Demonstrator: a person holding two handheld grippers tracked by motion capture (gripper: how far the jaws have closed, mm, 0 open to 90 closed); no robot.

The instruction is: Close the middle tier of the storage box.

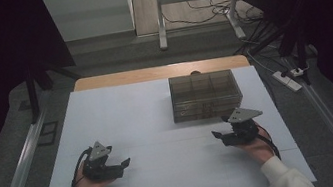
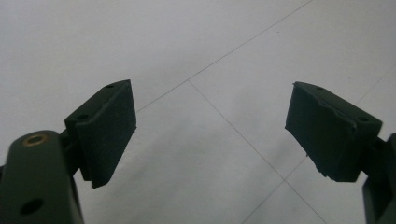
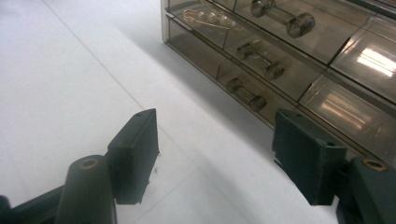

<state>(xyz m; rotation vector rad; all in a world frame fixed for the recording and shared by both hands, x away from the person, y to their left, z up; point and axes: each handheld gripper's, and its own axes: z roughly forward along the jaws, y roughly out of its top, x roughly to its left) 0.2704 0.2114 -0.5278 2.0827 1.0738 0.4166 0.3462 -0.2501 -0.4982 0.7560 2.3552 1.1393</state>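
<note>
A smoke-tinted clear box with small drawers stands on the white tabletop, right of the middle. In the right gripper view the drawer box lies close ahead, its knob handles facing me, with small items inside. My right gripper is held low just in front of the box, pointing left. The right gripper is open, with bare table between its jaws. My left gripper rests near the front left, pointing right. The left gripper is open wide over bare tabletop.
A wooden strip runs along the table's far edge. On the floor beyond stand metal frame legs with cables. A white power strip lies on the floor at the right, and metal rails flank the table.
</note>
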